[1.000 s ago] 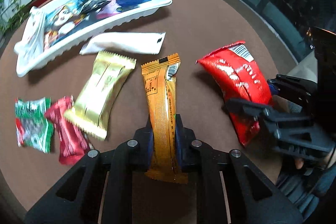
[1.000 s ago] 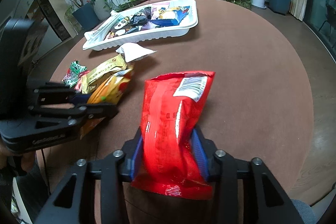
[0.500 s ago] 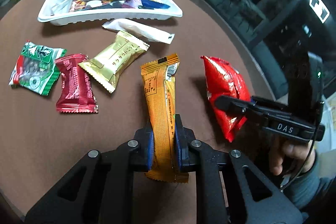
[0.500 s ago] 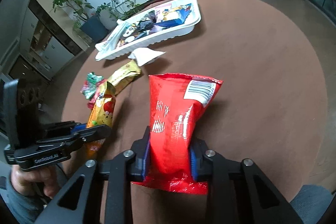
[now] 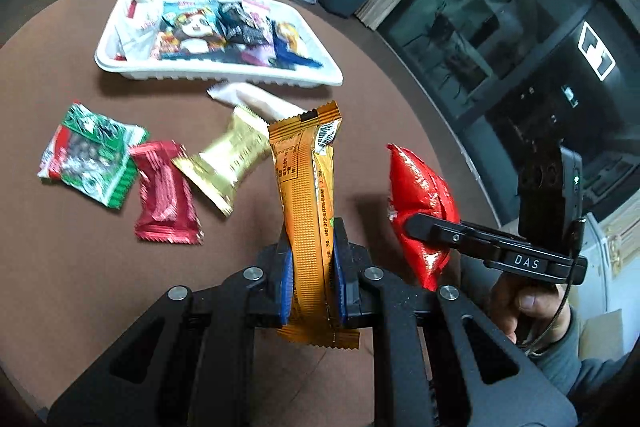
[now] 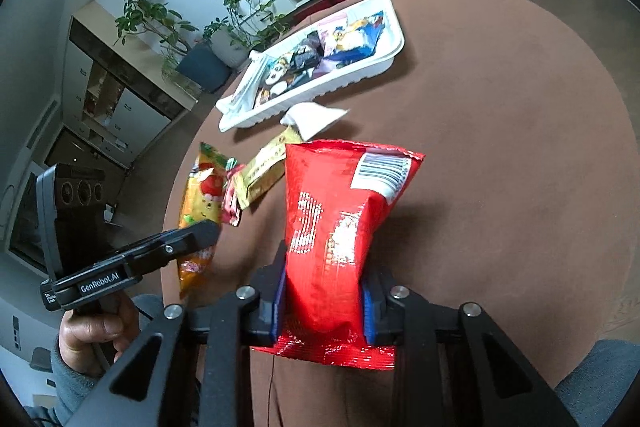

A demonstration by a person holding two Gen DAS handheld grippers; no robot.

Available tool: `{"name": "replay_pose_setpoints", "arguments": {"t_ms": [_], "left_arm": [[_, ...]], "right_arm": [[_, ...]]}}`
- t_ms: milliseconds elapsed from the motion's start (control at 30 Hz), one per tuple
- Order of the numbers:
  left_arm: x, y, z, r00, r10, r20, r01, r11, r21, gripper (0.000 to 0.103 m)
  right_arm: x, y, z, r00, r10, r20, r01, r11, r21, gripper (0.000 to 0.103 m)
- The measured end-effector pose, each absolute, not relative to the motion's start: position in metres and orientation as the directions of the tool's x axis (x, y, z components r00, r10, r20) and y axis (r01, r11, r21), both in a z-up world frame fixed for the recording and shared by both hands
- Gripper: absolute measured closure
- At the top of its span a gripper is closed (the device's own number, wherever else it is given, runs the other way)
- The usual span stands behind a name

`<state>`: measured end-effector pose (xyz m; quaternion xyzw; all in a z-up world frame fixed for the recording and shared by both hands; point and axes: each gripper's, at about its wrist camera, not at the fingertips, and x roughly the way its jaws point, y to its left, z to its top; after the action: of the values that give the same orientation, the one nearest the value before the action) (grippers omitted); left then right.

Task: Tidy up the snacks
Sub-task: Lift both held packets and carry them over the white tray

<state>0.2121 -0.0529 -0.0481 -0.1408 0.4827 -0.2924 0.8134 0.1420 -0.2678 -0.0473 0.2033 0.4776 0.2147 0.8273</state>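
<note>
Both wrist cameras sit just behind their tongs, looking steeply down across the round brown surface (image 5: 80, 267) from close above. Both views share the white tray (image 5: 224, 75) at the far side; each sees the other handset beside it.

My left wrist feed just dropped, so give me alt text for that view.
The left gripper is shut on an orange snack bar held above a brown round table. Green, red, gold and white packets lie loose before a white tray already holding snacks. At right, the right gripper clamps a red bag.
</note>
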Motion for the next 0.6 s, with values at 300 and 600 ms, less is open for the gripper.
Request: {"name": "replay_pose_setpoints", "arguments": {"t_ms": [300,600], "left_arm": [[0.248,-0.023,-0.001,0.452,-0.584,-0.674,0.326,0.812,-0.485,0.089],[0.314,-0.011,0.053,0.534,-0.522,-0.665,0.321,0.853,-0.411,0.089]], "right_arm": [[0.174,-0.300,-0.016,0.523,0.518,-0.677,-0.132,0.833,0.537,0.072],[0.245,-0.303,0.036,0.586,0.494,-0.642,-0.172,0.850,0.497,0.072]]}}
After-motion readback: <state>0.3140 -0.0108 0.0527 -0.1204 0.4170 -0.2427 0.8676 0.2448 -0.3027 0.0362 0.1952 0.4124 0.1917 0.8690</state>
